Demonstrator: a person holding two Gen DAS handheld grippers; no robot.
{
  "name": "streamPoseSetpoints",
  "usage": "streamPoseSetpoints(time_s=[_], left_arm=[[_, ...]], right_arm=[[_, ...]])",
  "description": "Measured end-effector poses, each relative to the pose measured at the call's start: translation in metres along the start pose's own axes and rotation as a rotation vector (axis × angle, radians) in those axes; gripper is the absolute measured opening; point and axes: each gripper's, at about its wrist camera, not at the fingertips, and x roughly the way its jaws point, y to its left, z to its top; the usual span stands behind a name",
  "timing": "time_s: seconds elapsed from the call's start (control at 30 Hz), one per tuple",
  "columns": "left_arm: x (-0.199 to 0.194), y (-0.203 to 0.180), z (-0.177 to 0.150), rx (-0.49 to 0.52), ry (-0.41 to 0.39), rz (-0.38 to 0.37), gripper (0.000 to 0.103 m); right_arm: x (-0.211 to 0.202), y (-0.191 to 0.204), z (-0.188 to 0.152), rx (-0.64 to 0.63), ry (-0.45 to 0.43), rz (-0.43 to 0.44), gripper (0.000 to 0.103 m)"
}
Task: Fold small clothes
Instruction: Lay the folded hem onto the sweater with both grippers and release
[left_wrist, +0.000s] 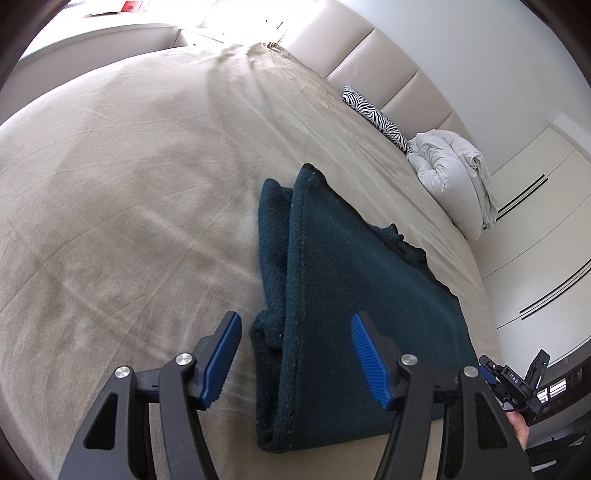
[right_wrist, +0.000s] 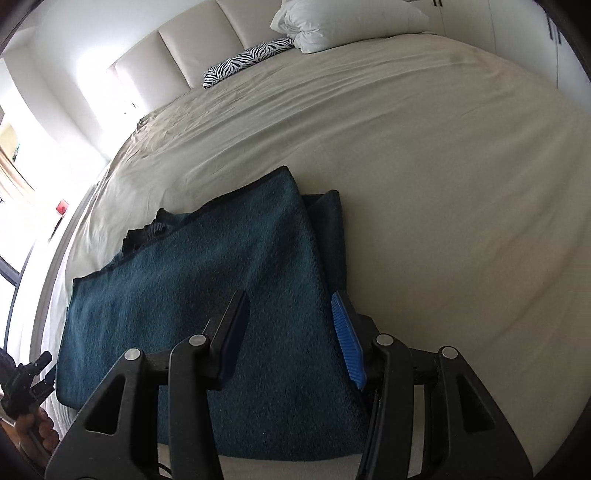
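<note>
The dark teal garment (left_wrist: 343, 295) lies on the bed (left_wrist: 129, 184), already folded into layers. The left tool (left_wrist: 295, 354) and the right tool (right_wrist: 291, 332) both hover released above it, holding nothing. Probably one fold remains; next, pinch an edge

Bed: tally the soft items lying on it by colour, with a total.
Dark teal: 1, the folded garment
Zebra black-and-white: 1, the pillow
White: 1, the bundled duvet
Total: 3, all on the beige sheet
</note>
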Motion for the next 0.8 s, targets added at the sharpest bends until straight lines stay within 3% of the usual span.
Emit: streamPoseSetpoints(time_s=[0.17, 0.5, 0.63, 0.73, 0.8], left_arm=[[-0.003, -0.001, -0.011, 0.046, -0.003, 0.022, 0.052], [-0.005, -0.008, -0.021, 0.108, -0.034, 0.077, 0.05], [-0.001, -0.011, -0.026, 0.134, -0.027, 0.091, 0.039], [0.001, -0.014, -0.027, 0.157, -0.019, 0.101, 0.032], [0.004, -0.015, -0.029, 0.174, -0.014, 0.113, 0.027]], right_arm=[[-0.006, -0.004, -0.012, -0.019, -0.001, -0.019, 0.046], [-0.022, -0.005, -0.007, -0.045, -0.072, -0.023, 0.046], [-0.013, -0.011, -0.01, -0.045, -0.02, -0.028, 0.046], [-0.006, -0.013, -0.015, -0.066, 0.001, -0.044, 0.043], [-0.006, -0.015, -0.016, -0.064, -0.003, -0.053, 0.033]])
